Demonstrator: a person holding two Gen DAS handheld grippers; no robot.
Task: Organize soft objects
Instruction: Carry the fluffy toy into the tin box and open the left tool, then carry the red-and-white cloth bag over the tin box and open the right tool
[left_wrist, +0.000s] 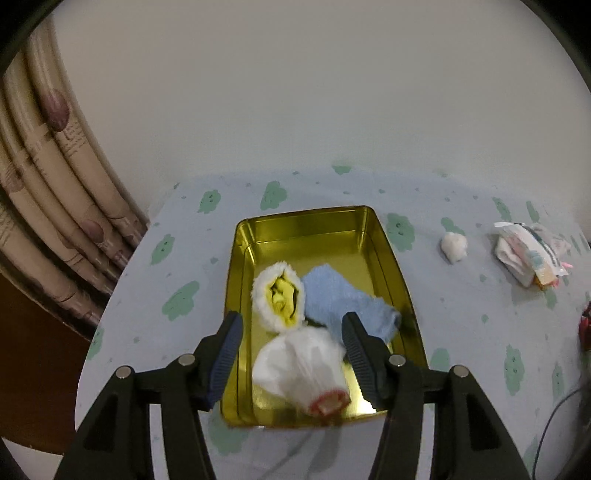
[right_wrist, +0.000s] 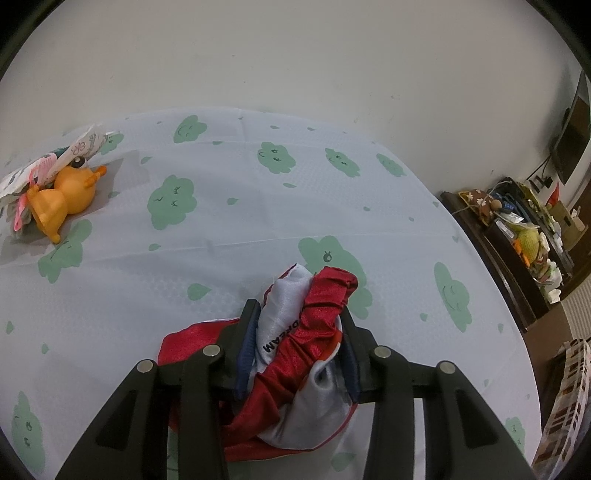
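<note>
Over the gold tin (left_wrist: 325, 229), the left hand-held gripper (left_wrist: 291, 354) hangs wide open, clear of the white bundle (left_wrist: 295, 369) lying inside with 2 other soft pieces; that placement looks done. Only the right view shows the right hand-held gripper (right_wrist: 299, 347) clamped on a red-and-white cloth (right_wrist: 295, 332) on the bench (right_wrist: 258, 206), probably next for the tin.

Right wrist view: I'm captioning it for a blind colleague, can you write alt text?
The right gripper is shut on a bunched red and white satin garment over a pale cloud-print tablecloth. An orange toy lies far left.
</note>
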